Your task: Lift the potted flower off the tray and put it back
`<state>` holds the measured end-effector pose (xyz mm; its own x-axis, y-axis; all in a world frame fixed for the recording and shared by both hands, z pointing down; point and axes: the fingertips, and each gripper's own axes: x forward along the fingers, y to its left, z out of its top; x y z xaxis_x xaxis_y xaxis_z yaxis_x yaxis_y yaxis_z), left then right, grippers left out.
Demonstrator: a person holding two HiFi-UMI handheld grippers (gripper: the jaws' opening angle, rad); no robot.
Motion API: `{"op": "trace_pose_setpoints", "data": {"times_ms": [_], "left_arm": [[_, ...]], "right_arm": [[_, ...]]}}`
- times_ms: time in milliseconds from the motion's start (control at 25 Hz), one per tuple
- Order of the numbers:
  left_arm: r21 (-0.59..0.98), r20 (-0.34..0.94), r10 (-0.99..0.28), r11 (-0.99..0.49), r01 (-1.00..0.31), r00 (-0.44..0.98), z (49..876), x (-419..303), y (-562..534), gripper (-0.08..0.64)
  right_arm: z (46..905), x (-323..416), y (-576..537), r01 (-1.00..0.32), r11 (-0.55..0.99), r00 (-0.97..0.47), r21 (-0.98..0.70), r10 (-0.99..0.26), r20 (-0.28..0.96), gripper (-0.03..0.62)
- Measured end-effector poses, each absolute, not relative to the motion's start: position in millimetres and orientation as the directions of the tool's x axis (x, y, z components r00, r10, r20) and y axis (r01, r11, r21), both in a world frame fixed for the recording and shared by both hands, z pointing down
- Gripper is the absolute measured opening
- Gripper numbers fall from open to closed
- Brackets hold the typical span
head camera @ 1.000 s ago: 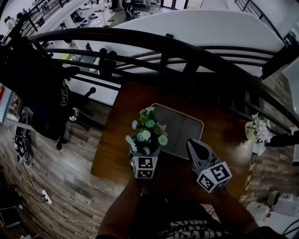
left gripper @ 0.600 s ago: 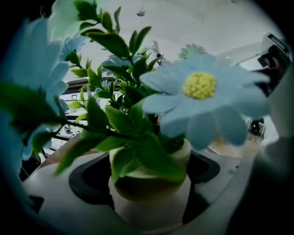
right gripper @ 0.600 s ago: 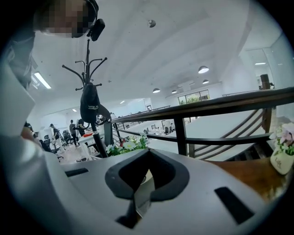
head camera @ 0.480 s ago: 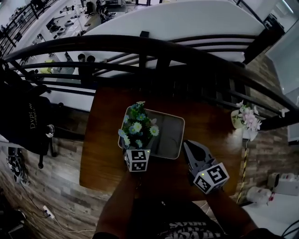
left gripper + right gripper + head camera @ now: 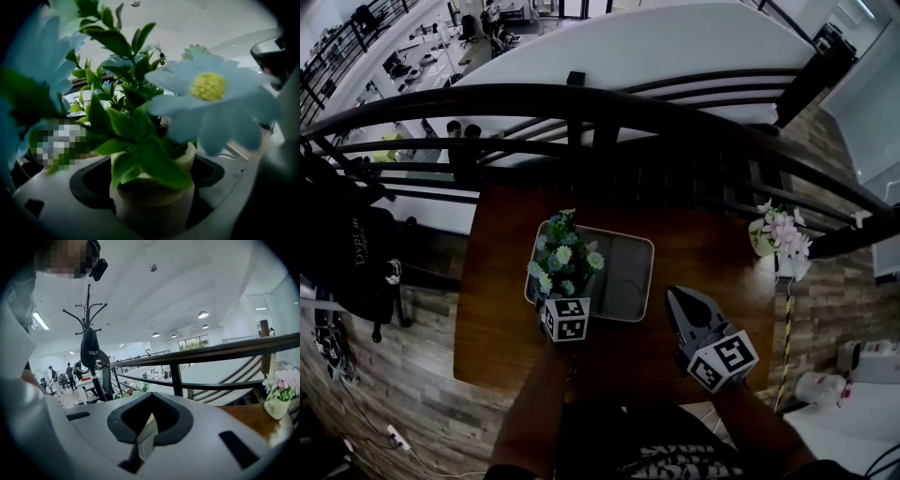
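Flower pot [image 5: 563,261] clamped in my left gripper [image 5: 564,298], over tray [image 5: 630,281] 9 o'clock end; contact unclear. Likely put-back step: lower upright, then release. Right gripper [image 5: 682,300] shut, empty, 5 o'clock of tray.

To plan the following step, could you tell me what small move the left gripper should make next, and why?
Probably ease the potted flower straight down onto the tray, then open. The left gripper is clamped on its pot over the tray's left part, but whether the pot already rests there cannot be told.
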<state>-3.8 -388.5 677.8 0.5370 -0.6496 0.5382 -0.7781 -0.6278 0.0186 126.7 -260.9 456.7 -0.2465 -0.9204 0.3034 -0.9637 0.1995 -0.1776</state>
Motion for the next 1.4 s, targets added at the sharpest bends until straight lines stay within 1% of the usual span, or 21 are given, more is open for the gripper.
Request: {"op": "trace_pose_setpoints", "data": {"times_ms": [320, 600, 720, 760, 800, 880, 1040, 1120, 1160, 1280, 1400], "left_arm": [[0.034, 0.573, -0.64, -0.606, -0.795, 0.512, 681, -5, -371, 0.479], [0.045, 0.56, -0.673, -0.559, -0.828, 0.484, 668, -34, -321, 0.476], [0.071, 0.542, -0.696, -0.521, -0.85, 0.471, 643, -50, -297, 0.467], [0.082, 0.528, -0.71, -0.503, -0.86, 0.466, 634, -54, -290, 0.443], [0.091, 0.511, -0.726, -0.486, -0.869, 0.46, 625, -58, -282, 0.39], [0.097, 0.467, -0.765, -0.453, -0.886, 0.443, 602, -64, -268, 0.251], [0.105, 0.419, -0.827, -0.366, -0.925, 0.375, 551, -68, -244, 0.101], [0.137, 0.391, -0.851, -0.322, -0.937, 0.35, 527, -66, -233, 0.029], [0.16, 0.371, -0.859, -0.315, -0.935, 0.353, 515, -62, -227, 0.011], [0.226, 0.316, -0.862, -0.339, -0.914, 0.397, 487, -46, -205, 0.009], [0.246, 0.276, -0.865, -0.357, -0.901, 0.418, 466, -36, -180, 0.008]], "right_arm": [[449, 156, -237, -0.964, 0.205, -0.249, -0.172, -0.923, 0.293, -0.008], [441, 156, -224, -0.948, 0.261, -0.303, -0.183, -0.916, 0.264, -0.008], [435, 156, -217, -0.938, 0.294, -0.333, -0.183, -0.909, 0.25, -0.009], [433, 157, -214, -0.935, 0.303, -0.342, -0.185, -0.907, 0.246, -0.008], [432, 157, -211, -0.931, 0.311, -0.351, -0.188, -0.904, 0.243, -0.008], [430, 157, -204, -0.923, 0.332, -0.373, -0.195, -0.897, 0.238, -0.008], [428, 151, -189, -0.901, 0.385, -0.425, -0.2, -0.877, 0.225, -0.008], [427, 148, -183, -0.89, 0.41, -0.448, -0.198, -0.867, 0.219, -0.008], [427, 147, -179, -0.886, 0.42, -0.457, -0.198, -0.863, 0.215, -0.008], [427, 146, -167, -0.874, 0.445, -0.481, -0.197, -0.852, 0.207, -0.008], [427, 146, -151, -0.864, 0.464, -0.499, -0.196, -0.843, 0.202, -0.008]]}}
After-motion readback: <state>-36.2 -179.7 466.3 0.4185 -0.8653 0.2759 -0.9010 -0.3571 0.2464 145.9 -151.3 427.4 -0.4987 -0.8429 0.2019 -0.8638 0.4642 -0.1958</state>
